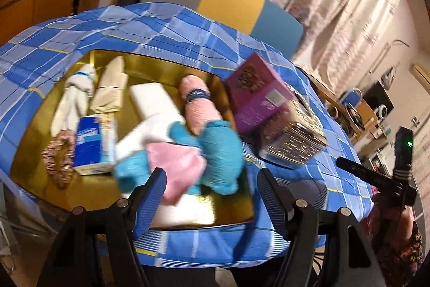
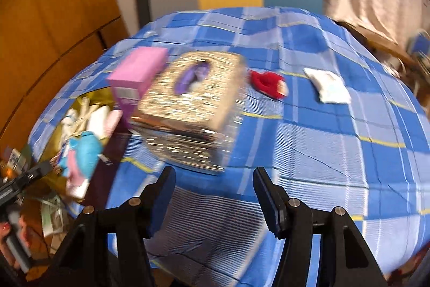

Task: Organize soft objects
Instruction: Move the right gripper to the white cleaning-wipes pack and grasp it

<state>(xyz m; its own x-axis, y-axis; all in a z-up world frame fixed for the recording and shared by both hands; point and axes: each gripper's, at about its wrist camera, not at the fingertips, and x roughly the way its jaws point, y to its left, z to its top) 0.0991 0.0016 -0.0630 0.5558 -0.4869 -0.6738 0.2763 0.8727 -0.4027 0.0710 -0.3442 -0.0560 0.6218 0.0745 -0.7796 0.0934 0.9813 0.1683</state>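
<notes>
Left gripper (image 1: 208, 195): we see its jaws spread wide with nothing gripped, over the near edge of the gold tray (image 1: 236, 211).
Right gripper (image 2: 215, 192): jaws apart and empty above the blue checked tablecloth (image 2: 336, 152).
Blue-and-pink plush toy (image 1: 188, 155): we find it lying in the tray, at 12 o'clock from the left fingertips.
Tray neighbours: rolled pink towel (image 1: 197, 104) at the toy's 12 o'clock, tissue pack (image 1: 90, 143) at 9 o'clock.
Glittery tissue box (image 2: 188, 109): on the cloth at the right gripper's 12 o'clock, purple box (image 2: 137, 77) at its 10 o'clock.
Loose pieces: red item (image 2: 267, 84) and white pouch (image 2: 328, 85), at 3 o'clock from the tissue box.
</notes>
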